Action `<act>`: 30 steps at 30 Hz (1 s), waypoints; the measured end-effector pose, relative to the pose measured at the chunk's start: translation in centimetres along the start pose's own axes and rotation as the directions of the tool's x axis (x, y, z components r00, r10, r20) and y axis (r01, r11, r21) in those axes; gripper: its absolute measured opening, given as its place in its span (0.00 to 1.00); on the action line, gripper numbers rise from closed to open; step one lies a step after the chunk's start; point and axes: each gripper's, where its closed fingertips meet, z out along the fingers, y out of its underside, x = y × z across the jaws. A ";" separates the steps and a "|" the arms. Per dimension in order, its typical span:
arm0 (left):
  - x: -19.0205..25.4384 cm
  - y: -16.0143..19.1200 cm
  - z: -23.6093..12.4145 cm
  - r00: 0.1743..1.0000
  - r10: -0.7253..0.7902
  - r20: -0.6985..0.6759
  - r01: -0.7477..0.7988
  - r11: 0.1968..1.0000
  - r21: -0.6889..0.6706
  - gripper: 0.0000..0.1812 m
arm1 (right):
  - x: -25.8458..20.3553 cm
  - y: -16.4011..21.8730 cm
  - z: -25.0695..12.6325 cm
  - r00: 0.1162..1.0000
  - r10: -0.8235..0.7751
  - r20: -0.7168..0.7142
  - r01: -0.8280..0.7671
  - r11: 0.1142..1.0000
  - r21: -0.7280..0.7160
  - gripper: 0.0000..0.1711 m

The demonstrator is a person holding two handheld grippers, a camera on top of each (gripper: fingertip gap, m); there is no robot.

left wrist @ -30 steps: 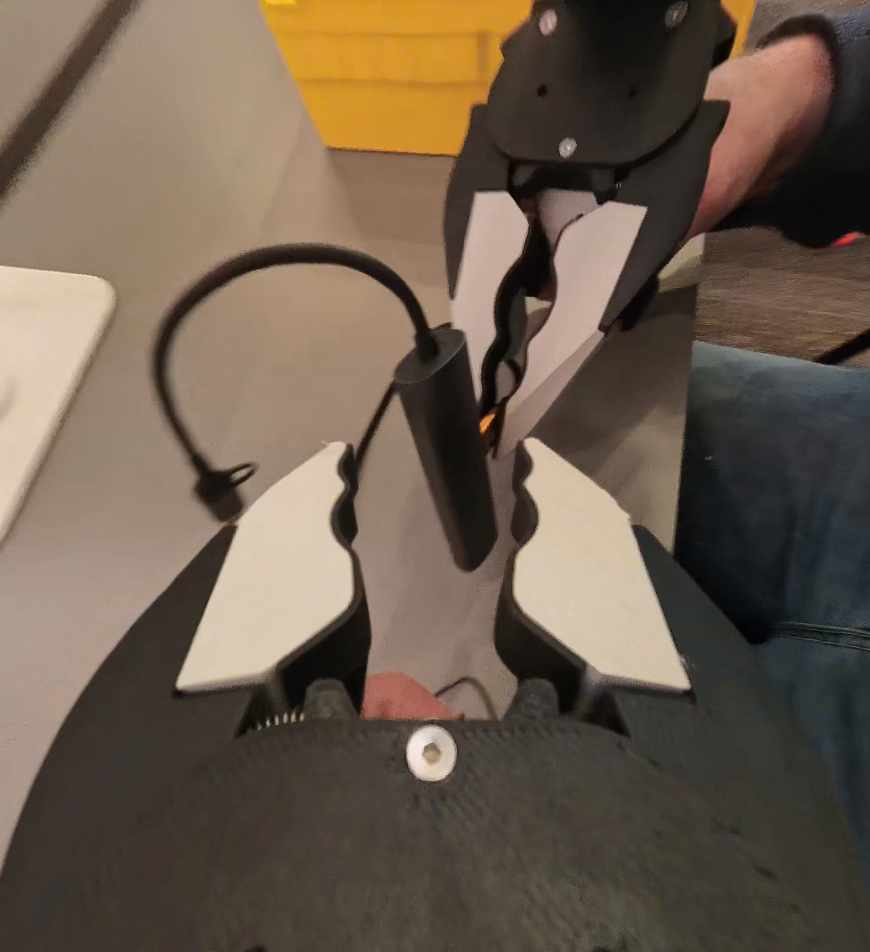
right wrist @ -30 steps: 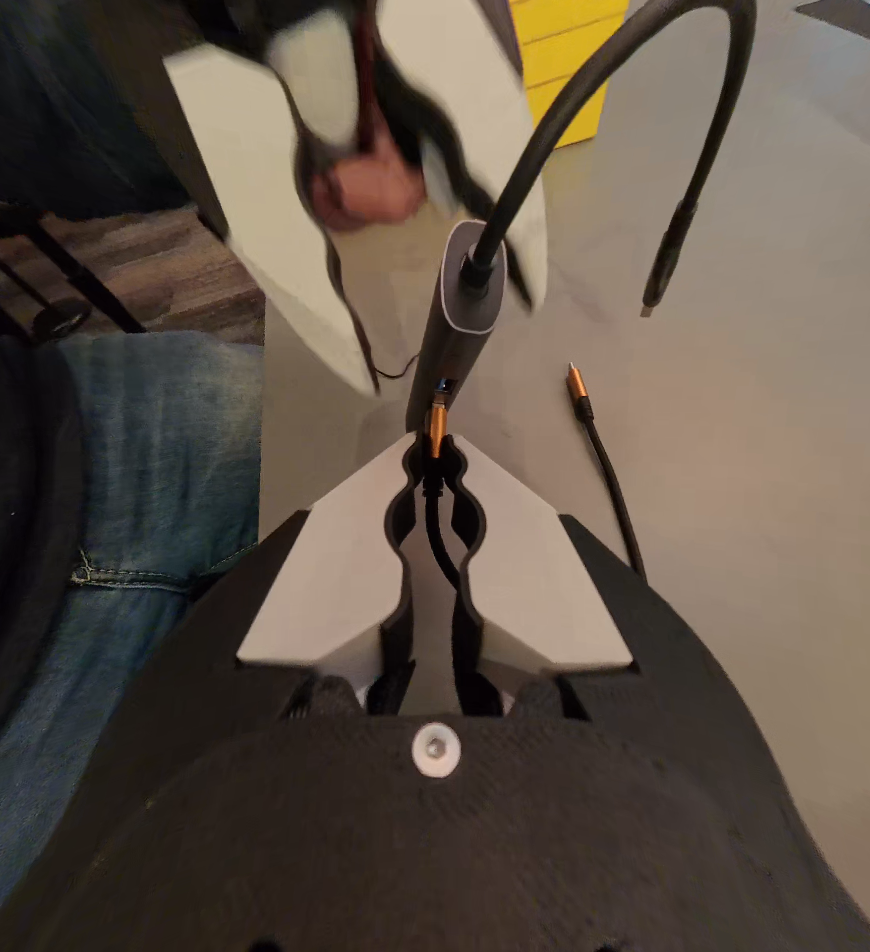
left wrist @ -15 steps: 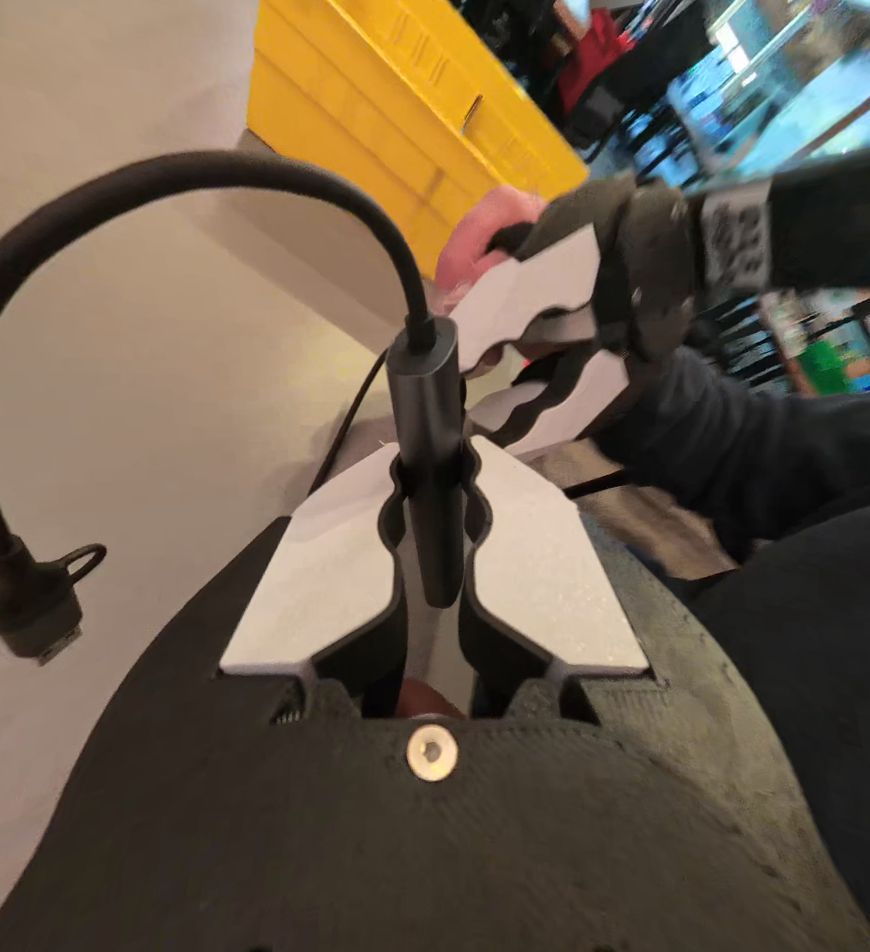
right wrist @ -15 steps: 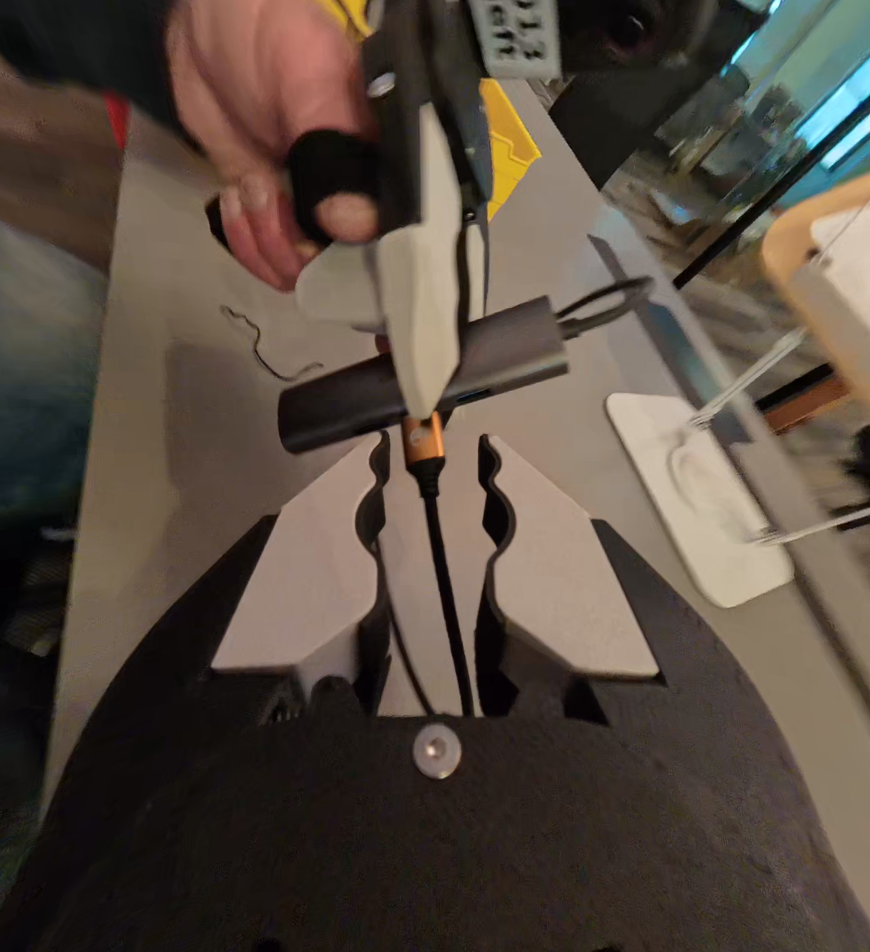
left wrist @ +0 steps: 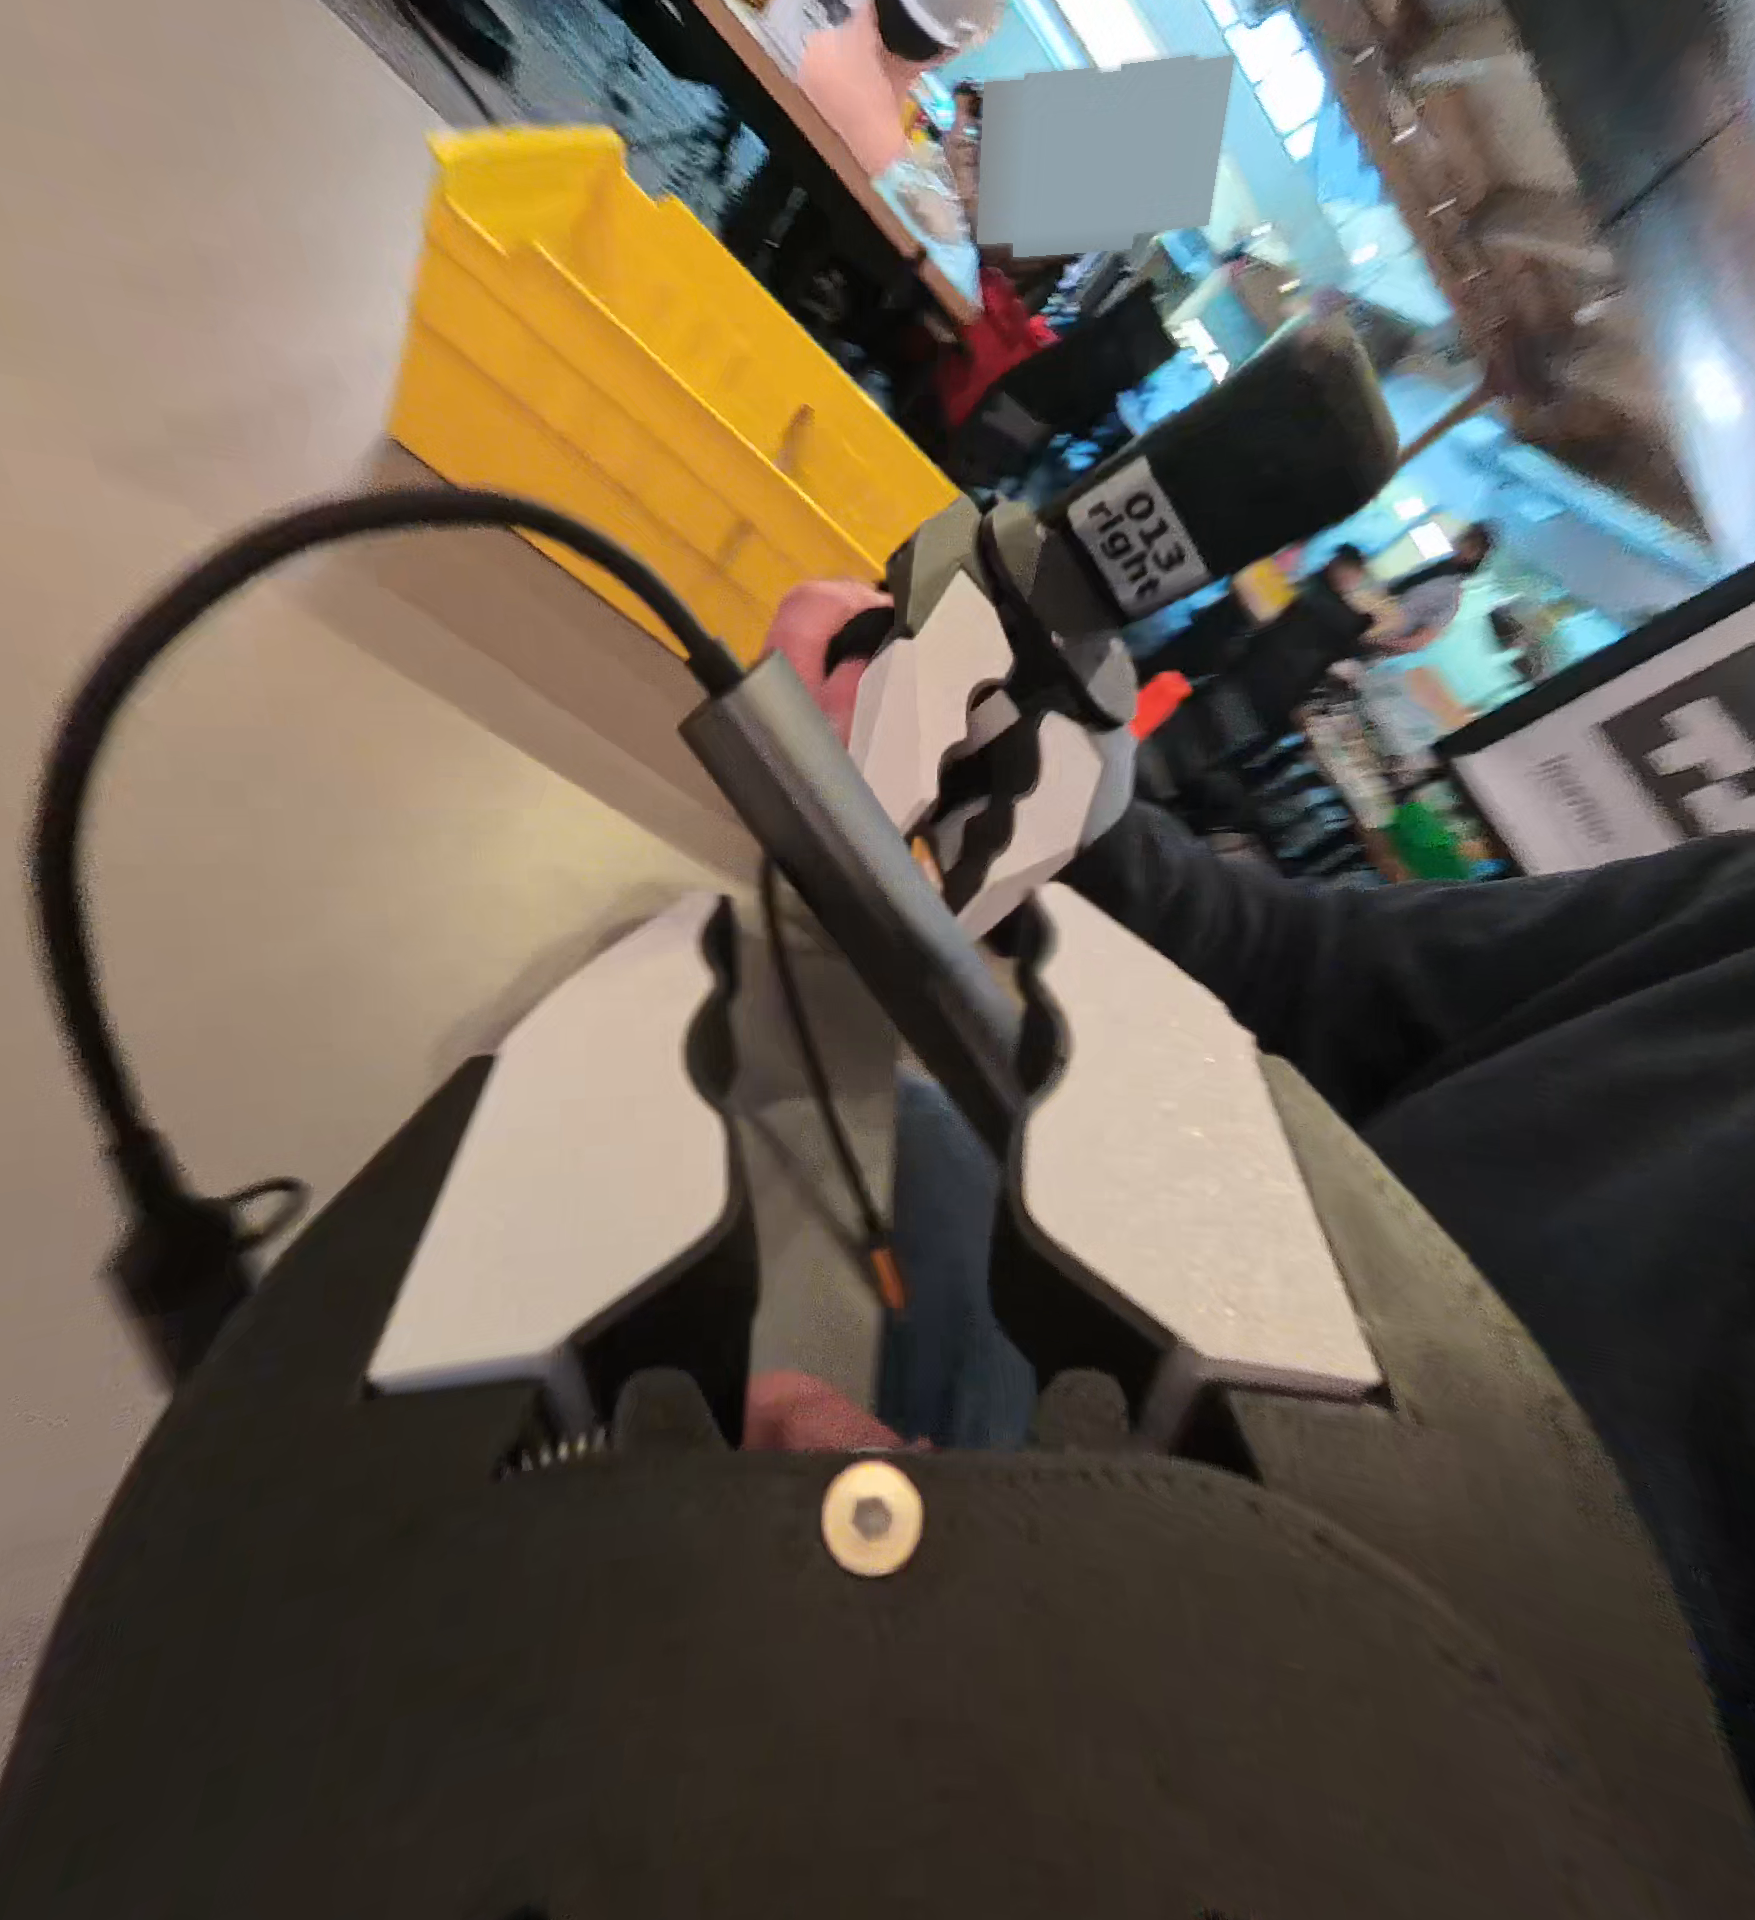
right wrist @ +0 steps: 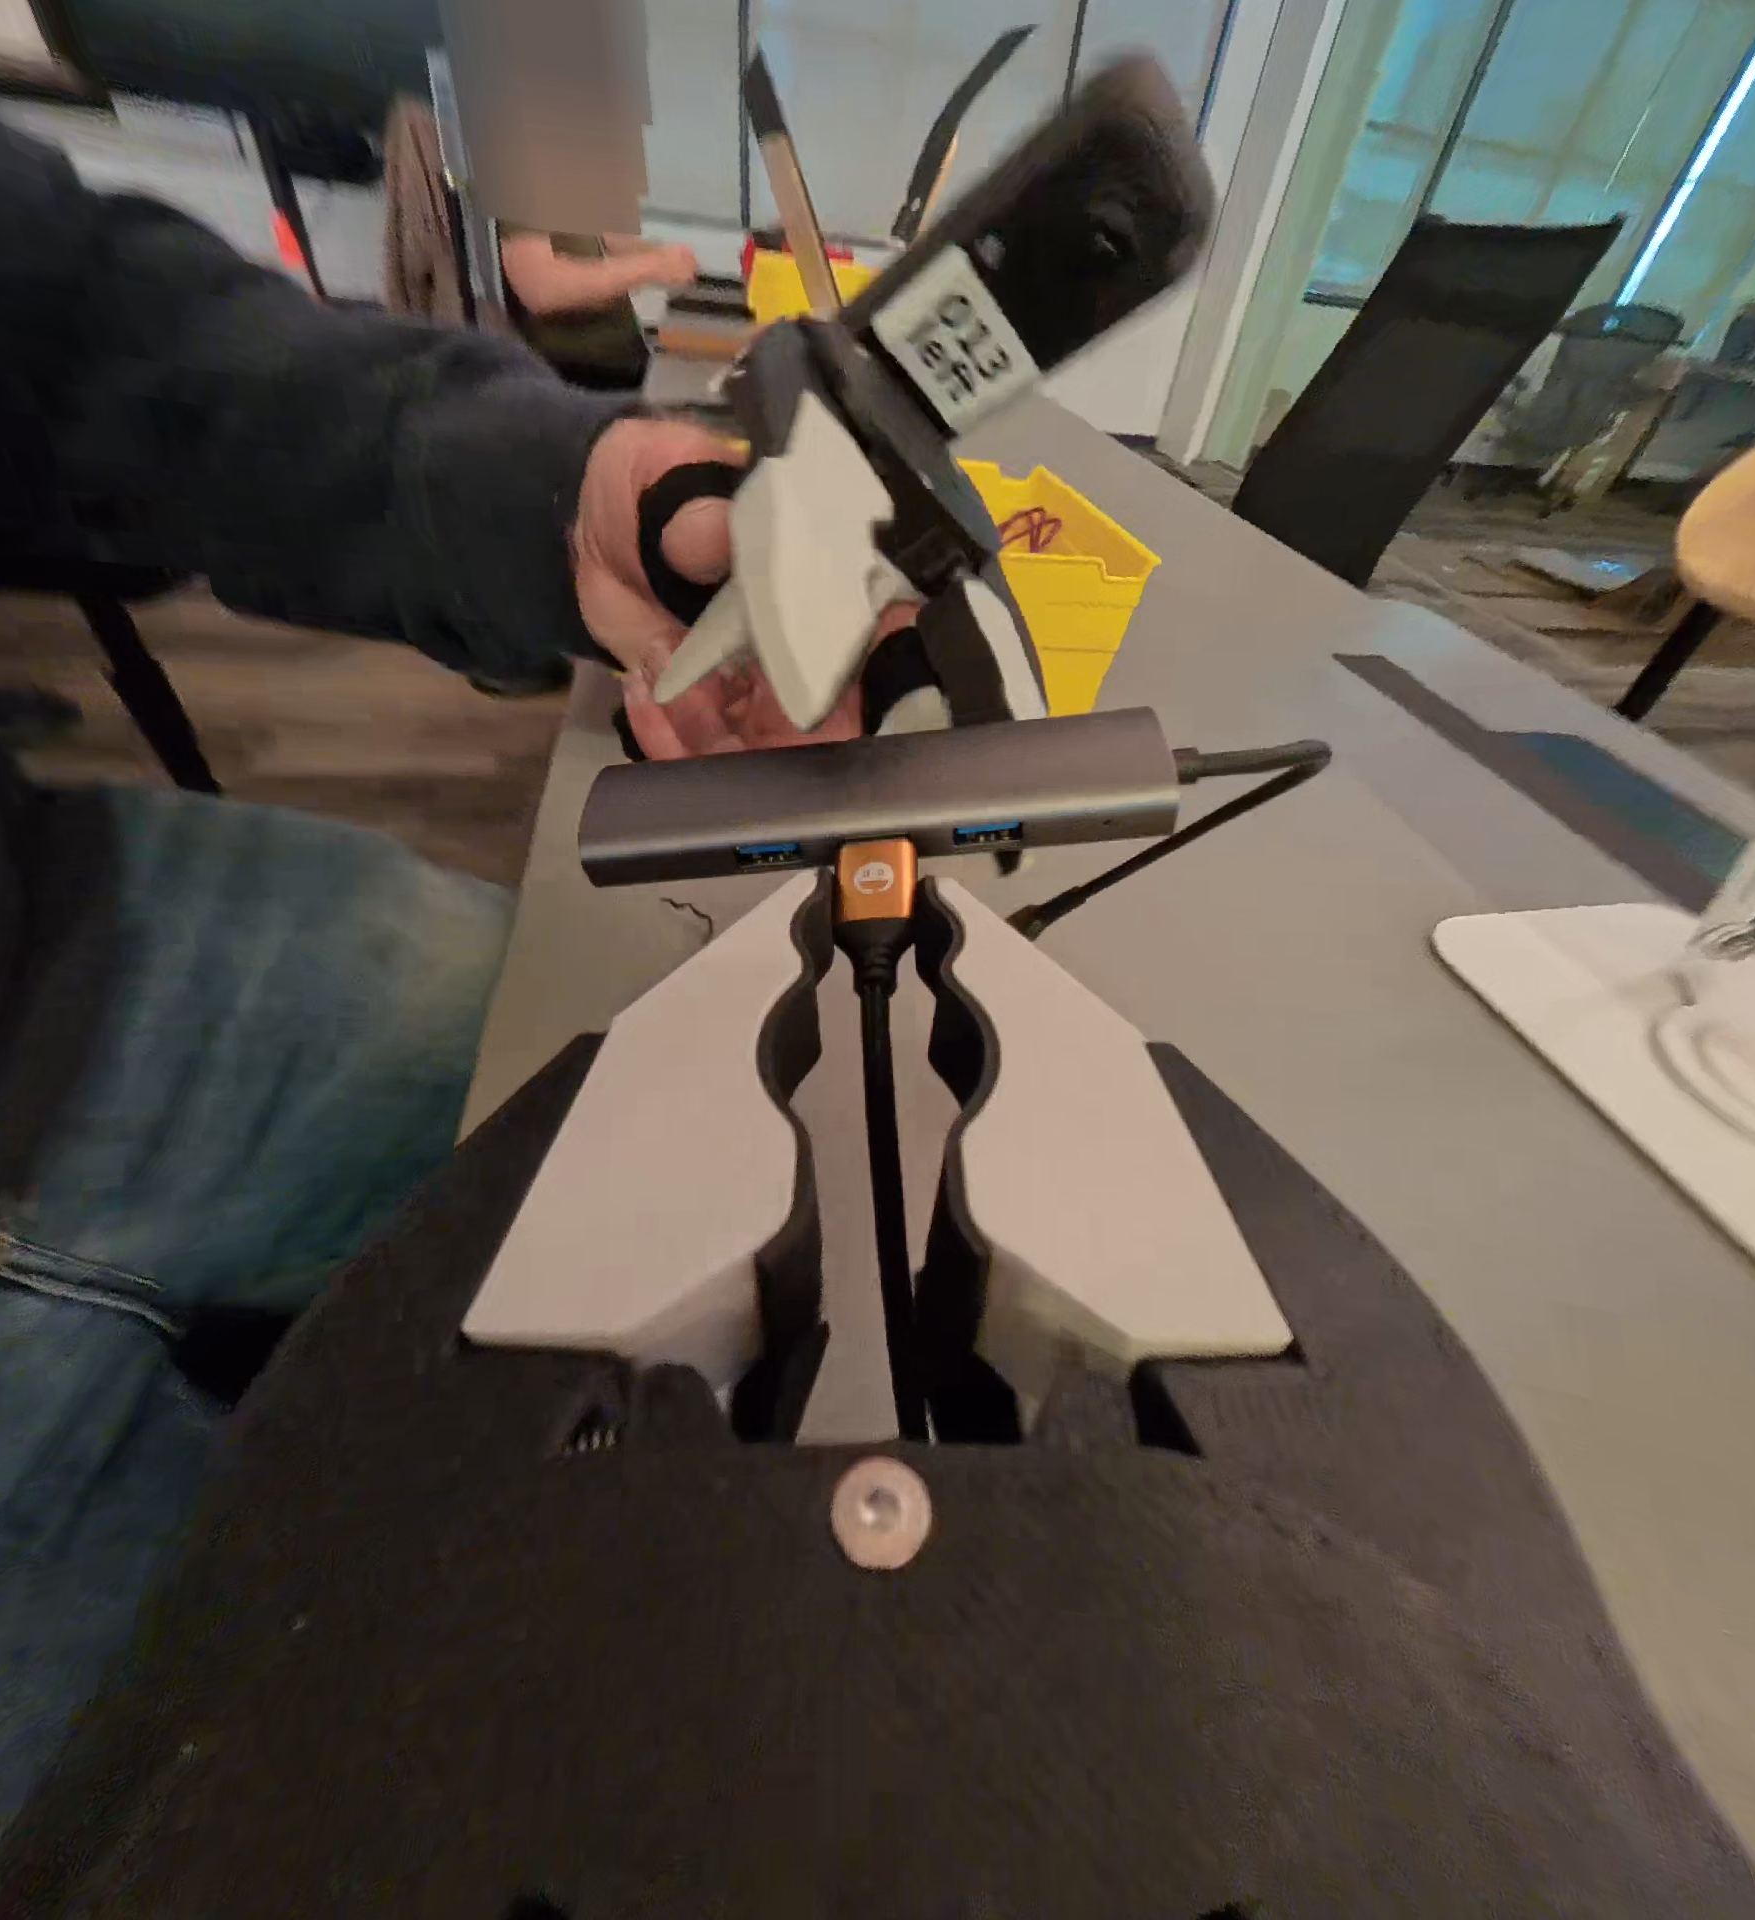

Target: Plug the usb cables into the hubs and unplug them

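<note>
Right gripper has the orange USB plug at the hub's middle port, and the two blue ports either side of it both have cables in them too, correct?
Not quite. In the right wrist view the two blue ports beside the orange USB plug are empty. The rest stands: the right gripper holds that plug at the middle port of the hub.

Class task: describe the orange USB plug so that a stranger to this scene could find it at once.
Find the long grey table, then the grey hub above its near end. The orange USB plug sits in the hub's middle port, between the right gripper fingers; the blue ports on either side stand empty.
</note>
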 end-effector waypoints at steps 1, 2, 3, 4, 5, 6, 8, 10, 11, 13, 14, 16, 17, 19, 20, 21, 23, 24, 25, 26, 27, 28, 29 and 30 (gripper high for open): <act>-0.4 -0.4 -0.4 0.994 0.087 0.072 -0.088 0.996 0.001 0.35 | 0.3 0.0 -0.2 0.999 0.051 0.016 -0.051 0.999 0.018 0.07; -0.6 -0.7 -0.8 0.966 0.213 0.144 -0.214 0.977 -0.007 0.42 | 0.5 0.0 -0.4 0.995 0.089 0.033 -0.090 0.995 0.032 0.07; -0.6 -1.0 -1.1 0.915 0.343 0.213 -0.344 0.938 -0.030 0.48 | 0.7 0.0 -0.5 0.992 0.116 0.049 -0.118 0.992 0.042 0.07; -0.4 -1.2 -1.3 0.860 0.444 0.254 -0.444 0.894 -0.058 0.55 | 0.9 0.0 -0.7 0.990 0.131 0.060 -0.135 0.989 0.054 0.07; 0.2 -1.3 -1.3 0.827 0.499 0.258 -0.501 0.863 -0.066 0.62 | 1.0 0.0 -0.8 0.987 0.141 0.073 -0.146 0.987 0.065 0.07; 0.5 -1.3 -1.1 0.804 0.533 0.262 -0.533 0.842 -0.078 0.69 | 0.9 -0.1 -0.9 0.984 0.151 0.093 -0.158 0.985 0.074 0.07; 0.3 -1.1 -0.5 0.758 0.588 0.282 -0.576 0.807 -0.135 0.78 | 0.7 -0.4 -1.0 0.977 0.166 0.136 -0.179 0.979 0.092 0.07; 0.0 -0.5 0.3 0.727 0.628 0.277 -0.600 0.778 -0.187 0.81 | 0.5 -0.8 -0.9 0.967 0.182 0.176 -0.202 0.973 0.107 0.07; 0.1 -0.2 0.7 0.733 0.630 0.256 -0.600 0.777 -0.191 0.81 | 0.3 -0.9 -0.9 0.963 0.186 0.194 -0.210 0.972 0.108 0.07; 0.6 0.0 1.4 0.758 0.614 0.223 -0.595 0.789 -0.152 0.78 | 0.1 -0.8 -0.7 0.958 0.189 0.216 -0.214 0.972 0.100 0.07; 0.8 -0.1 1.5 0.761 0.611 0.218 -0.597 0.791 -0.134 0.75 | -0.1 -0.7 -0.6 0.955 0.192 0.228 -0.218 0.971 0.094 0.07; 0.8 -0.1 1.7 0.770 0.599 0.218 -0.591 0.799 -0.110 0.74 | -0.3 -0.6 -0.5 0.949 0.199 0.246 -0.226 0.970 0.085 0.07; 0.7 0.0 1.8 0.776 0.592 0.217 -0.584 0.805 -0.105 0.74 | -0.3 -0.6 -0.4 0.947 0.203 0.250 -0.229 0.970 0.081 0.07; 0.7 -0.1 1.8 0.775 0.593 0.219 -0.591 0.803 -0.083 0.71 | -0.2 -0.5 -0.5 0.940 0.219 0.260 -0.247 0.965 0.082 0.07; 0.8 -0.1 1.9 0.776 0.590 0.220 -0.590 0.804 -0.074 0.71 | -0.2 -0.5 -0.5 0.936 0.227 0.271 -0.258 0.963 0.084 0.07; 0.7 -0.1 1.9 0.774 0.593 0.221 -0.593 0.802 -0.073 0.71 | -0.2 -0.5 -0.6 0.932 0.232 0.278 -0.264 0.961 0.084 0.07; 0.6 -0.1 1.9 0.766 0.601 0.227 -0.603 0.795 -0.069 0.71 | -0.1 -0.5 -0.5 0.927 0.239 0.287 -0.273 0.959 0.082 0.07; 0.6 -0.1 1.9 0.760 0.609 0.225 -0.610 0.789 -0.076 0.71 | -0.1 -0.5 -0.5 0.924 0.246 0.293 -0.280 0.957 0.078 0.07; 0.7 0.0 1.8 0.750 0.623 0.220 -0.622 0.778 -0.083 0.71 | -0.1 -0.5 -0.5 0.919 0.254 0.302 -0.290 0.954 0.080 0.07; 0.7 0.2 1.8 0.739 0.640 0.210 -0.635 0.766 -0.097 0.73 | -0.1 -0.7 -0.7 0.909 0.267 0.319 -0.308 0.947 0.088 0.07; 0.7 0.3 1.8 0.728 0.654 0.207 -0.646 0.755 -0.111 0.73 | -0.1 -0.9 -0.8 0.899 0.278 0.337 -0.326 0.941 0.093 0.07; 0.6 0.4 1.9 0.720 0.662 0.208 -0.654 0.747 -0.118 0.73 | -0.1 -0.9 -0.9 0.894 0.282 0.347 -0.332 0.939 0.093 0.07; 0.5 0.4 1.9 0.717 0.664 0.213 -0.655 0.746 -0.120 0.72 | -0.1 -0.9 -0.9 0.893 0.282 0.351 -0.331 0.940 0.087 0.07; 0.4 0.4 1.9 0.718 0.661 0.217 -0.653 0.748 -0.120 0.71 | -0.1 -0.7 -0.9 0.891 0.285 0.353 -0.331 0.940 0.078 0.07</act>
